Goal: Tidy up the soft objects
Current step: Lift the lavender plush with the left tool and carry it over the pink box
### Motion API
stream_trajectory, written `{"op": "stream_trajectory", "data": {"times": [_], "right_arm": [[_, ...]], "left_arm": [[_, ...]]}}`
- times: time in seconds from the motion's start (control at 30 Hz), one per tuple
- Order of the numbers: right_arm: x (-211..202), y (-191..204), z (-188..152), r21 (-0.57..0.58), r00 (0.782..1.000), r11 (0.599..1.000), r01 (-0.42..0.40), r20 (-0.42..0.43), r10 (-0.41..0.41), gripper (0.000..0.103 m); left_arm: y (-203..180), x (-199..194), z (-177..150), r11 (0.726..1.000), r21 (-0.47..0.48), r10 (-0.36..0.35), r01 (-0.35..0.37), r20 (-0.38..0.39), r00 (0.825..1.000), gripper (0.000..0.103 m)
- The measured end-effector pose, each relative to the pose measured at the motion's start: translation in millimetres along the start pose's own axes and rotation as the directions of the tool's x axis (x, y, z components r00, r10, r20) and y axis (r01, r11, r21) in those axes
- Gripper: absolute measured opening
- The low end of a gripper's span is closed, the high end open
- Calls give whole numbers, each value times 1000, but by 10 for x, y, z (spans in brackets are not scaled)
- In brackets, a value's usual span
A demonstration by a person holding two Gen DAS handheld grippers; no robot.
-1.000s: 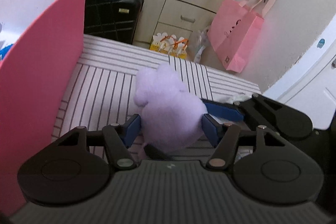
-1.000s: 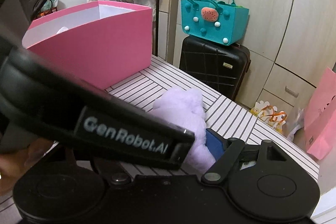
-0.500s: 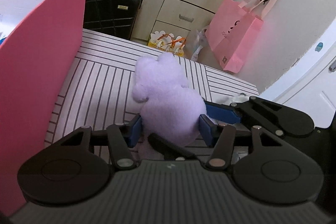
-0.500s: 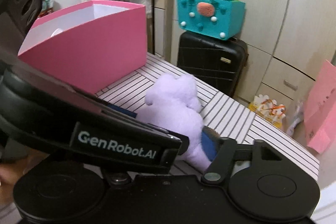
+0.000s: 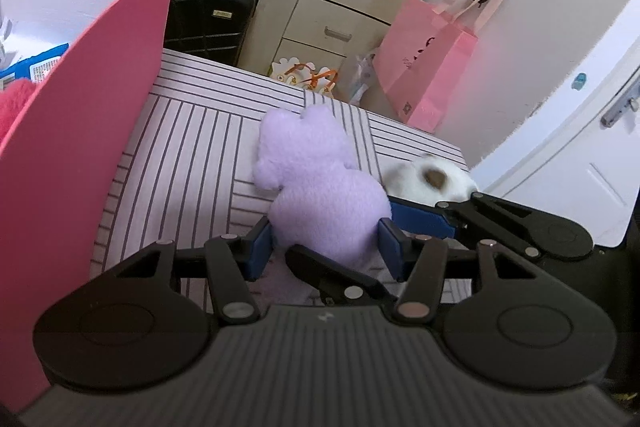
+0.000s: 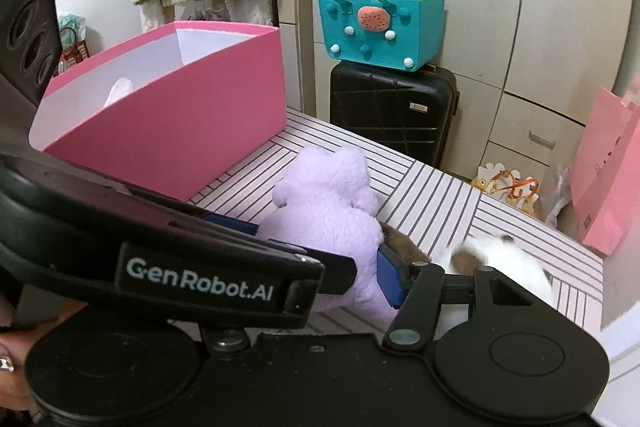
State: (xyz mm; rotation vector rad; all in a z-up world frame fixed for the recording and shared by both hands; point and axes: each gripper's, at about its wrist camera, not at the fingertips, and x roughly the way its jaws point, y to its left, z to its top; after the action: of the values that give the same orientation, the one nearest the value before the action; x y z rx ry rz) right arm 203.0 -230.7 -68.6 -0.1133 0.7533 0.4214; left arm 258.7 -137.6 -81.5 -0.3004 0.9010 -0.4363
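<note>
The purple plush toy (image 5: 320,195) sits between the two blue pads of the left gripper (image 5: 325,247), and the pads press into its lower body from both sides, so the jaws are partly closed with the toy in their hold. They have just been closing a little on it. The head of the toy points away from the jaws, over the striped surface (image 5: 192,155).

The right gripper (image 6: 320,263) has come to the same toy. Its jaws have also just been closing: one blue pad lies against the far side of the plush body, and the other is mostly hidden behind the left gripper, so I cannot say for sure that it grips. Just beyond this pad, on the outer side of the right jaw, lies a white and brown plush (image 6: 500,263), touching or almost touching the purple one.

To the left of the left jaws, very near, stands the pink box (image 5: 80,147), open at the top; something red and fluffy and something blue are already inside.

I judge the step to be the pick-up of the purple toy. The next move asks to lift it higher than the box wall, carry it to the left over the rim, and only then open the jaws.
</note>
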Motion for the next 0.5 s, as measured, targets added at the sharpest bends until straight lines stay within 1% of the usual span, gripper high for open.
{"op": "stream_trajectory", "data": {"times": [0.13,0.33,0.43,0.5], "right_arm": [[-166,43,-56,42,1000,999,2,13,-3,65],[-432,141,-174,127,999,992,3,41,-8,65],[-549,185,-235,177,999,984,-14,50,5,65],[-607,214,-276,216,998,976,-42,47,32,65]], "left_arm": [[-51,-146,-62,999,17,-29,29,-3,1000,54],[-151,-411,-169,996,82,-45,45,5,999,54],[-166,-561,-223,991,121,-56,56,1,998,53],[-177,-664,-266,987,151,-57,58,-7,998,53]]}}
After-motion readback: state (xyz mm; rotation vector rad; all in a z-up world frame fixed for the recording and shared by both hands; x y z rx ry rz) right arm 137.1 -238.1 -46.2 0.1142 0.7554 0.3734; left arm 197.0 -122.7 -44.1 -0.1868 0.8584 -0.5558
